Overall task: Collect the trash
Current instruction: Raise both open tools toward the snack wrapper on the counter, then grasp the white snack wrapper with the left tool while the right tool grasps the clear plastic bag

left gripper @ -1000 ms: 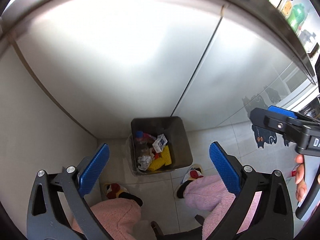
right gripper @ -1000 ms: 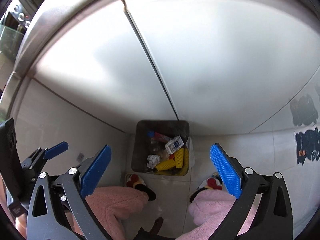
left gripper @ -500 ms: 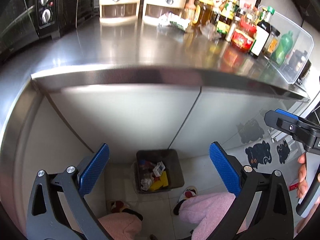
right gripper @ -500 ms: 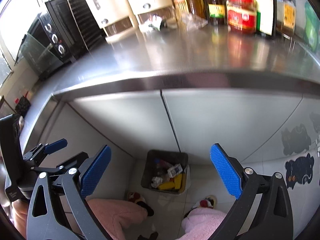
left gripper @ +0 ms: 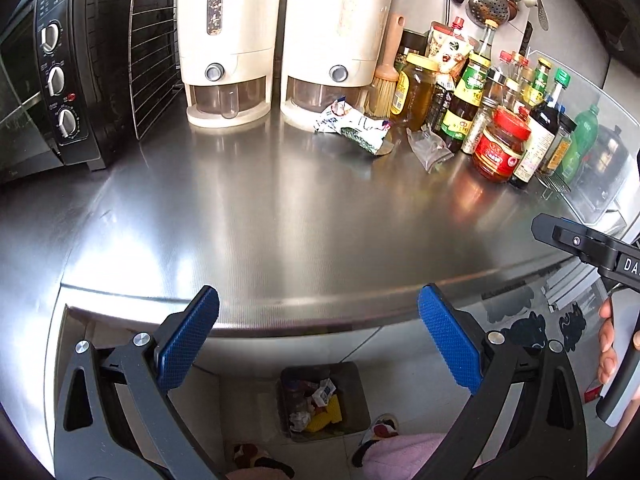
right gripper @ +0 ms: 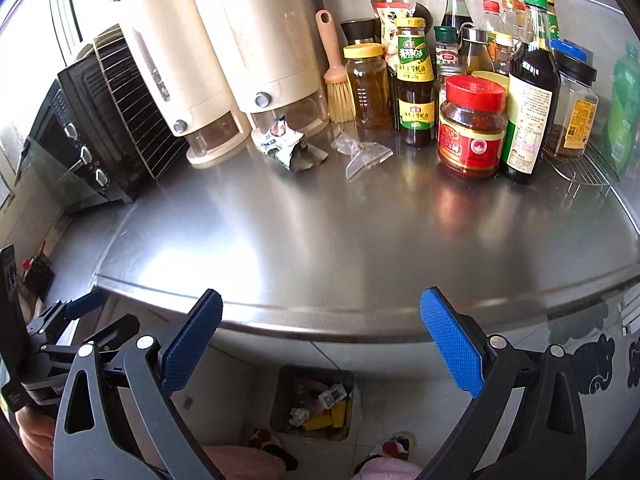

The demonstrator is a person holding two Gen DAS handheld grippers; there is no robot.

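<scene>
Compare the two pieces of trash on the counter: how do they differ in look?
The printed wrapper is opaque, white and green, and crumpled; the clear plastic wrapper is transparent and lies flatter. The printed one lies by the cream dispenser, the clear one nearer the bottles. Both rest on the steel counter, ungripped.

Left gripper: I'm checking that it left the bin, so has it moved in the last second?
Yes. The left gripper has swung upward: the bin has dropped low in its view and the counter now fills it.

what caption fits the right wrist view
Open right gripper faces wrappers on the steel counter, bin below.
</scene>
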